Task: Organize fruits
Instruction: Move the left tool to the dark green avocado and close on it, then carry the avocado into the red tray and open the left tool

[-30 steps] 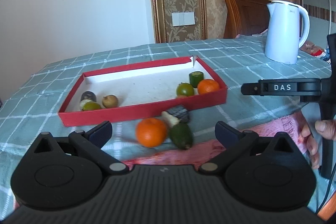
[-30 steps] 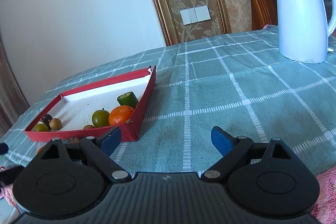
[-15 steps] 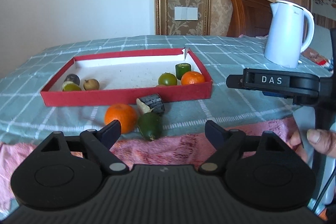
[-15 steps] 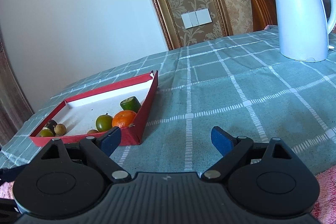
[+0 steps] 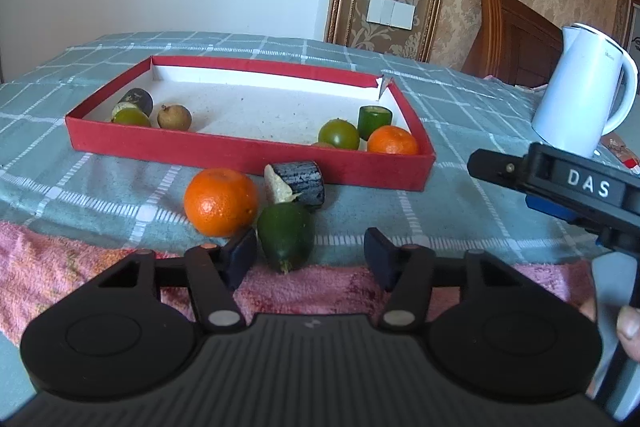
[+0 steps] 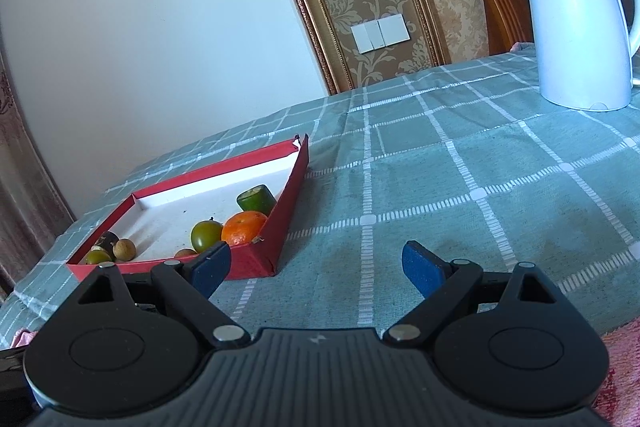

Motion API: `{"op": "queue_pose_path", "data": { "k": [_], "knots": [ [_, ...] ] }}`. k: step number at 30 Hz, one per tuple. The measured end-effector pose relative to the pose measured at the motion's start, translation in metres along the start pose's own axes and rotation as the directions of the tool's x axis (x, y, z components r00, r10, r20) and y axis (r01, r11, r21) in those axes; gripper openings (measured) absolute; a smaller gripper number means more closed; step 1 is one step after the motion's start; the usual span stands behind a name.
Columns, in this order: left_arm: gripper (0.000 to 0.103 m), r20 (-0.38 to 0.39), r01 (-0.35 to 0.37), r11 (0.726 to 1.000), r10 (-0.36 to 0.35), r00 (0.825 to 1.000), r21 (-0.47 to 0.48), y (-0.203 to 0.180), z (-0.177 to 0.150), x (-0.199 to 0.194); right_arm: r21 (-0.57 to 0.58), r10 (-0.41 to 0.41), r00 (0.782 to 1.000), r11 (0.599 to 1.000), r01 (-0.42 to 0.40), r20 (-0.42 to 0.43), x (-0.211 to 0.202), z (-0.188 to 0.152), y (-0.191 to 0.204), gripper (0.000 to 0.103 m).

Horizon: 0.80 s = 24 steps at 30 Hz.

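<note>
A red tray with a white floor holds several small fruits, among them a small orange and a green fruit at its right end. In front of it on the cloth lie a large orange, a dark sugarcane piece and a green avocado-like fruit. My left gripper is open and empty, with the green fruit just ahead between its fingers. My right gripper is open and empty over the cloth right of the tray; its body also shows in the left wrist view.
A white electric kettle stands at the right on the checked green tablecloth; it also shows in the right wrist view. A pink towel lies along the table's front edge. A wooden chair back and the wall stand behind.
My left gripper has moved forward and to the right toward the loose fruits; the green fruit now lies between its fingers. The right gripper has hardly moved.
</note>
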<state>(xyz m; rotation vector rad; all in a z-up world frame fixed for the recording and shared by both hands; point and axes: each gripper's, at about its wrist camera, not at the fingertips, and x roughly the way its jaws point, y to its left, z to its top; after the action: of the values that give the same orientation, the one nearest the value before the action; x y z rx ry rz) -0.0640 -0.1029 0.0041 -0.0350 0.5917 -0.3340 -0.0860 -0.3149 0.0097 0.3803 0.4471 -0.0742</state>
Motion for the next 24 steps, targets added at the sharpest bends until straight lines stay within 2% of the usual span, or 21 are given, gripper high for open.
{"op": "queue_pose_path", "data": {
  "k": [2, 7, 9, 17, 24],
  "knots": [
    [0.053, -0.002, -0.007, 1.0, 0.007, 1.0, 0.003, -0.001, 0.001, 0.002, 0.002, 0.004, 1.0, 1.0, -0.004, -0.001, 0.0, 0.0, 0.0, 0.093],
    [0.032, 0.008, -0.023, 1.0, 0.023, 1.0, -0.011, 0.003, 0.001, 0.001, 0.009, 0.012, 1.0, 1.0, -0.012, -0.002, 0.001, 0.0, -0.002, 0.093],
    [0.027, 0.005, -0.023, 1.0, 0.023, 1.0, -0.011, 0.006, 0.002, 0.001, 0.01, 0.013, 1.0, 1.0, -0.013, -0.003, 0.001, 0.001, -0.002, 0.093],
    [0.027, 0.026, 0.009, 1.0, -0.009, 1.0, 0.026, 0.003, 0.001, -0.011, 0.015, 0.009, 1.0, 1.0, -0.009, -0.006, 0.002, 0.001, -0.003, 0.093],
    [0.027, 0.131, 0.004, 0.997, -0.014, 0.991, 0.078, 0.007, 0.021, -0.04, 0.017, 0.009, 1.0, 1.0, -0.009, -0.004, 0.001, 0.0, -0.004, 0.093]
  ]
}}
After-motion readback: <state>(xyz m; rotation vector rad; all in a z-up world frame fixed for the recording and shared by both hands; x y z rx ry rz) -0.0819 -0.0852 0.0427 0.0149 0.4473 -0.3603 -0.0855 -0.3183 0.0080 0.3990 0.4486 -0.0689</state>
